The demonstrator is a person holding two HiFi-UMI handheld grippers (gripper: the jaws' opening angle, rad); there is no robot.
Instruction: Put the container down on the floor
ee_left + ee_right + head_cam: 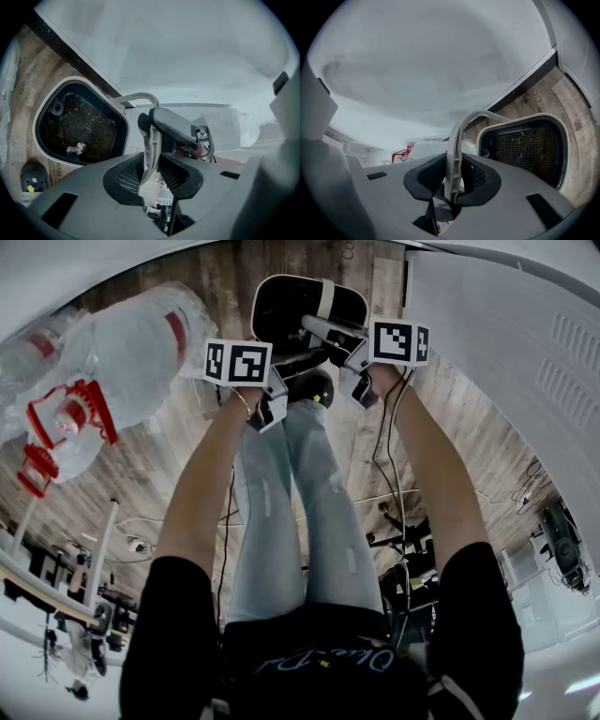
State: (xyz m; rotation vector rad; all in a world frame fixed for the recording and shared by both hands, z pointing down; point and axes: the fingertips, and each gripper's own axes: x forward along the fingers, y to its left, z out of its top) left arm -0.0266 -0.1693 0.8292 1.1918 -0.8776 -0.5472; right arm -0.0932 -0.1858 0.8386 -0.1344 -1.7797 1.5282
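The container (pixel 295 304) is a black bin with a white rim and a mesh bottom that holds some debris. It hangs above the wooden floor (pixel 169 465), beyond the person's feet. Its pale bail handle (pixel 149 140) runs between both pairs of jaws. My left gripper (pixel 289 369) is shut on that handle, and my right gripper (pixel 339 341) is shut on it from the other side. In the left gripper view, the container (pixel 79 123) lies to the left of my left gripper (pixel 151 165). In the right gripper view, the container (pixel 527 146) sits right of my right gripper (pixel 453 177), which pinches the handle (pixel 454 150).
Large clear water bottles (pixel 127 357) with red caps and handles lie on the floor at the left. A white cabinet (pixel 511 362) stands close on the right. The person's legs (pixel 295 512) and a dark shoe (pixel 314 385) are under the grippers. Cables (pixel 389 493) trail over the floor.
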